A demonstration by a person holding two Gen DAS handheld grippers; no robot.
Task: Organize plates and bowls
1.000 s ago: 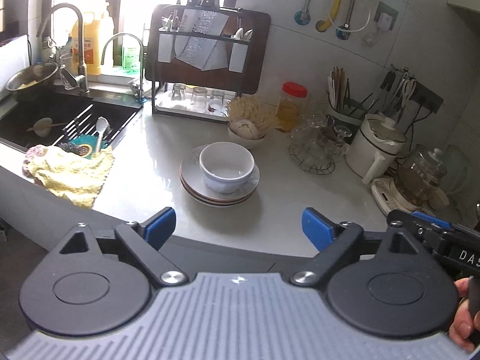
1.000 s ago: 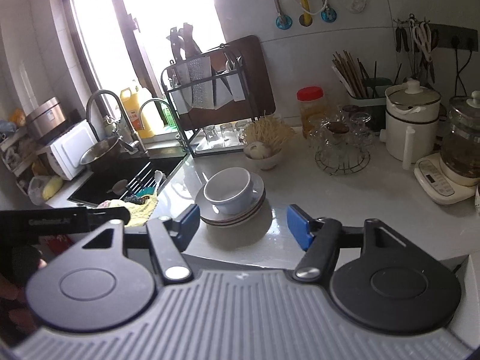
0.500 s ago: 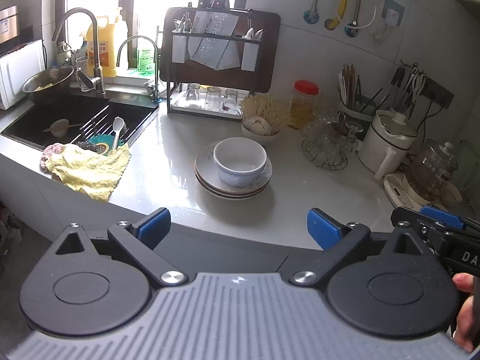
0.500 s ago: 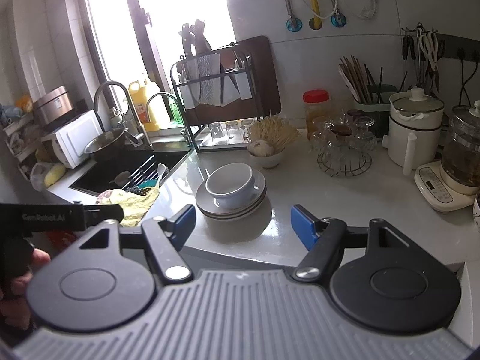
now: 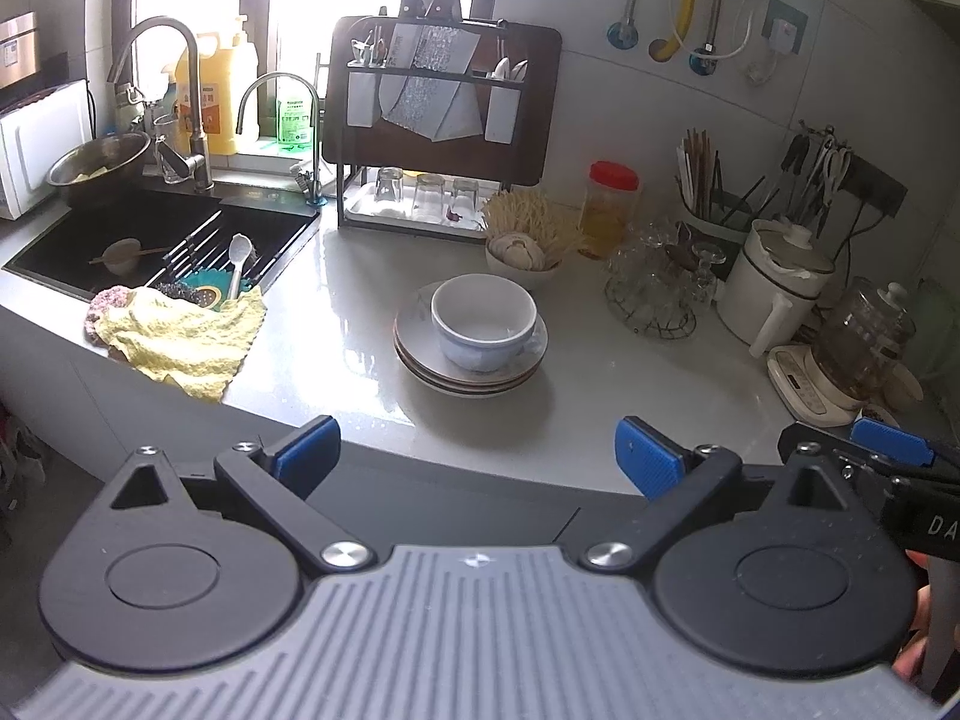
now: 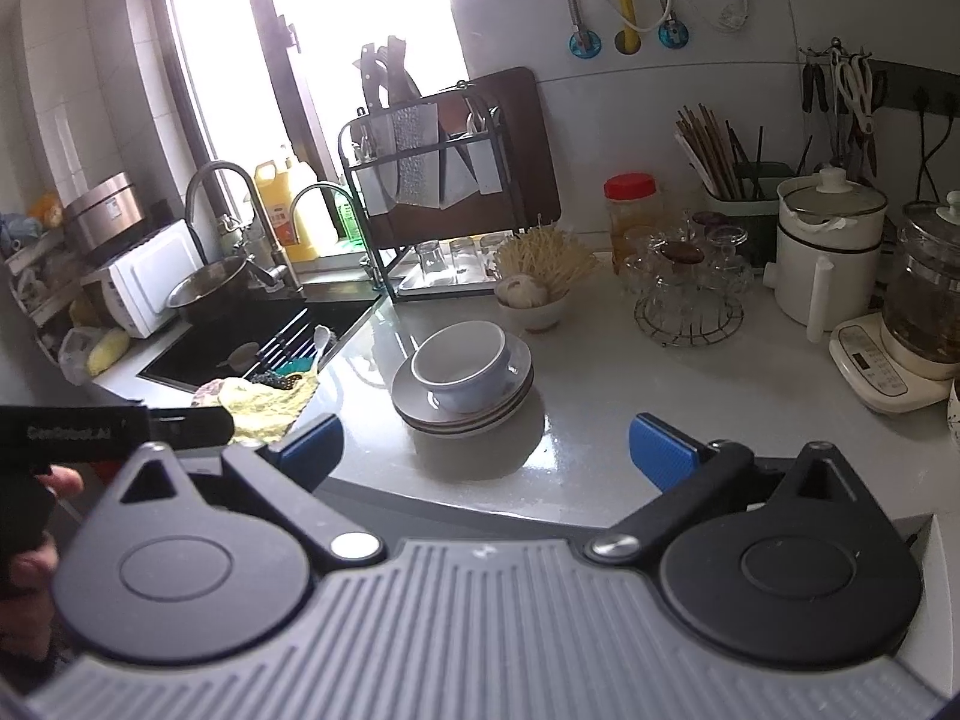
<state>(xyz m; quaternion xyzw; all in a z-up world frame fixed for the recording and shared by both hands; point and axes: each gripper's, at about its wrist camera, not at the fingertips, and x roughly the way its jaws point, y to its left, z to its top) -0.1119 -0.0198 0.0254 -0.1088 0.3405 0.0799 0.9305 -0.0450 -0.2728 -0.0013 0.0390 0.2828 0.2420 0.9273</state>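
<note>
A white bowl [image 5: 483, 321] [image 6: 462, 363] sits upright on a stack of plates [image 5: 420, 354] [image 6: 408, 402] in the middle of the pale counter. My left gripper [image 5: 477, 456] hangs open in front of the counter's near edge, short of the stack, with nothing between its blue pads. My right gripper [image 6: 483, 450] is also held back from the stack. Its jaws are opening wide and hold nothing. The right gripper's blue tip [image 5: 888, 441] shows at the far right of the left wrist view.
A sink [image 5: 156, 240] with a yellow cloth [image 5: 180, 336] on its rim lies to the left. A knife and glass rack [image 5: 432, 138] stands at the back. A small bowl of garlic [image 5: 522, 255], glassware on a wire stand [image 5: 654, 294], a white kettle [image 5: 774, 282] and a glass pot [image 5: 858, 348] crowd the right.
Both views tilted up slightly, so the stack sits lower in frame. My right gripper's jaws spread wider. The left gripper stayed open.
</note>
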